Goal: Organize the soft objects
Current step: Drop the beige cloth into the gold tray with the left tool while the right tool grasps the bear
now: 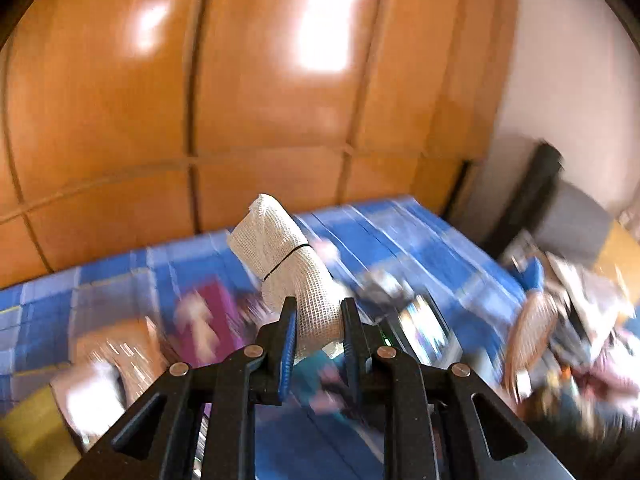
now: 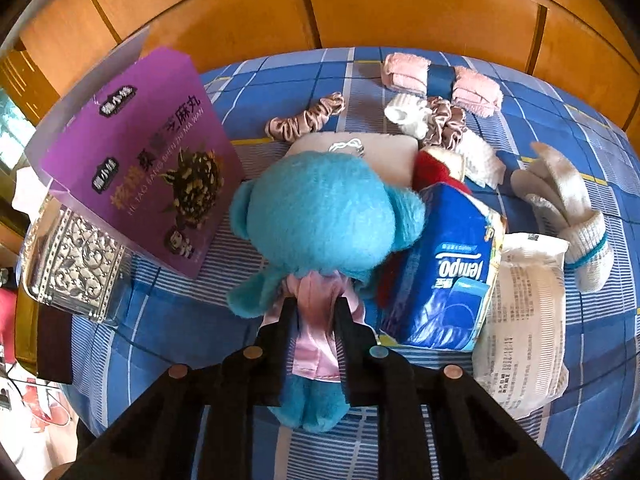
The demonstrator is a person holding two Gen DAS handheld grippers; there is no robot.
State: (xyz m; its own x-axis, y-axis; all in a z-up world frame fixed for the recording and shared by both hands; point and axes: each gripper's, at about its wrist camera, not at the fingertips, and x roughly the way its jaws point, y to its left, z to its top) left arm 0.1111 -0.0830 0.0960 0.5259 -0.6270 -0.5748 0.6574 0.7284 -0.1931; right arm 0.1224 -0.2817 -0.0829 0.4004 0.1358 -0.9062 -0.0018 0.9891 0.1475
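We hold two soft things at once. The teal plush toy [image 2: 320,216] sits pinched at its pink-clad waist in our right gripper [image 2: 316,308], fingers pressed into the fabric on both sides; it hangs just above the blue checked bedsheet [image 2: 160,320], its head over a pale cushion [image 2: 384,152]. We judge it light and squashy, so the waist is a fair hold, though the satin dress looks slippery and the big head may swing. Our left gripper [image 1: 318,312] is clamped on a rolled white mesh cloth [image 1: 288,256], bound by a thin dark band and raised above the bed; the left wrist view is blurred, so little else reads there. The roll seems light and limp, best gripped near the band. Beside the toy lie a blue Tempo tissue pack [image 2: 448,264], touching it, and a white wipes packet [image 2: 524,320]. To the left stands a purple box [image 2: 144,152] over an embossed silver tin [image 2: 76,264]. Farther back are two satin scrunchies [image 2: 308,116], pink towels [image 2: 440,80], and white gloves [image 2: 568,216].
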